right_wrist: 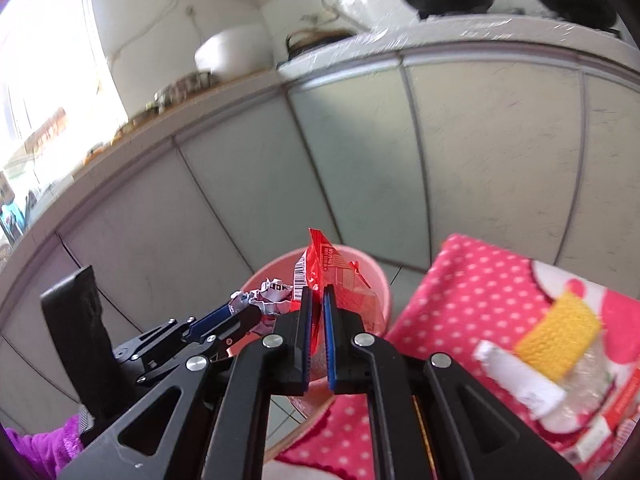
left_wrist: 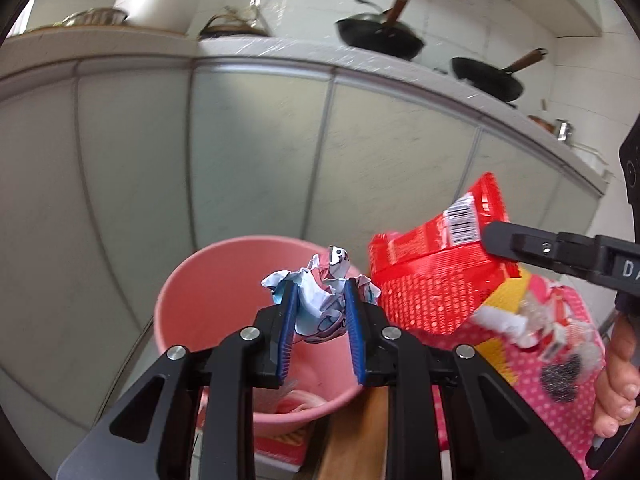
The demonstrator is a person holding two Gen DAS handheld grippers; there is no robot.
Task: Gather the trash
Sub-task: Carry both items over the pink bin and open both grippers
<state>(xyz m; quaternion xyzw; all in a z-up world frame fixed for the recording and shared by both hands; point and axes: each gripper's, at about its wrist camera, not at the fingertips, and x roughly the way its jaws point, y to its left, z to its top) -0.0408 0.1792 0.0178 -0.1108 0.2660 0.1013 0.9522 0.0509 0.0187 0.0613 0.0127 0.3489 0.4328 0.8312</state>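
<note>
Left wrist view: the left gripper [left_wrist: 320,300] is closed on a crumpled ball of paper [left_wrist: 320,300], which is squeezed between its two blue pads [left_wrist: 288,332]. The ball is held over the pink bin [left_wrist: 188,300], just above the rim. At about 3 o'clock from the ball, a red snack bag [left_wrist: 436,268] is pinched by the right gripper [left_wrist: 496,240], which comes in from the right edge. The red bag is held just beside the paper ball, near the bin's rim at 2 o'clock. A hand [left_wrist: 618,380] is seen at 4 o'clock, wrapped around a handle.

In the right wrist view, the right gripper's fingers [right_wrist: 304,332] are shut tight on the red bag, and the bag sticks up at 12 o'clock in front of the bin. The left gripper is seen at 9 o'clock with the paper ball at its tip. A pink dotted cloth [right_wrist: 460,288] with more scraps on it is spread at 3 o'clock. Two black pans [left_wrist: 380,36] are seen on the counter at 1 o'clock.
</note>
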